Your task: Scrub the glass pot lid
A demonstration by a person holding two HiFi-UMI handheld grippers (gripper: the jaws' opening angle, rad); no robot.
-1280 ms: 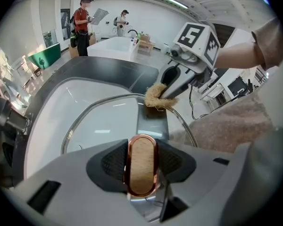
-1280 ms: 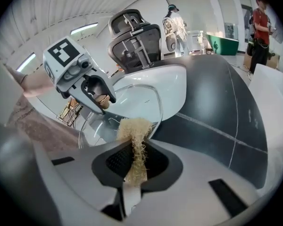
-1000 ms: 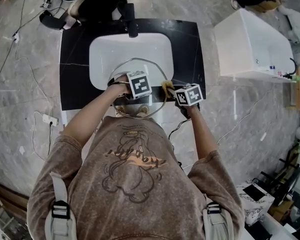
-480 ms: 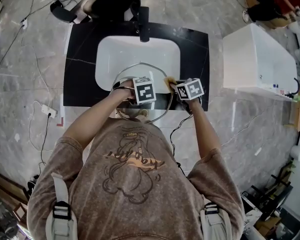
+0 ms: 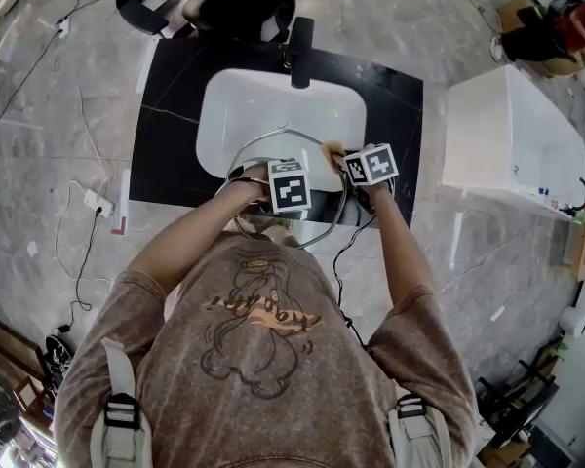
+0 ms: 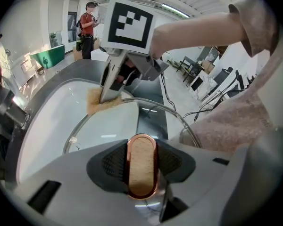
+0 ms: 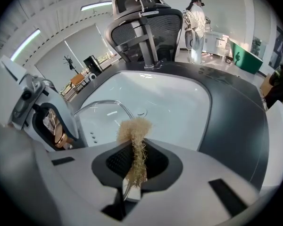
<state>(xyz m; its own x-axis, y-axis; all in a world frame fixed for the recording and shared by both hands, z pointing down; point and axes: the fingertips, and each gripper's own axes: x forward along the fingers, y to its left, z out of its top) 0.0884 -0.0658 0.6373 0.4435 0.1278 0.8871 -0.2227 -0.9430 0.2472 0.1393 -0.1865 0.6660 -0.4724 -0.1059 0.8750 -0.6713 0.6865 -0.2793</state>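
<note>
On my left, the left gripper (image 6: 141,172) is clamped tight on the copper-rimmed knob (image 6: 142,152) of the glass pot lid (image 6: 115,126), holding it tilted over the near edge of the white sink basin (image 5: 239,105). The glass looks stiff, slick and breakable, so I judge the knob the only safe hold. Over to the right gripper (image 7: 137,161): it is pinched shut on a tan fibrous scrub pad (image 7: 134,128), which meets the lid's rim towards the basin's right side.
</note>
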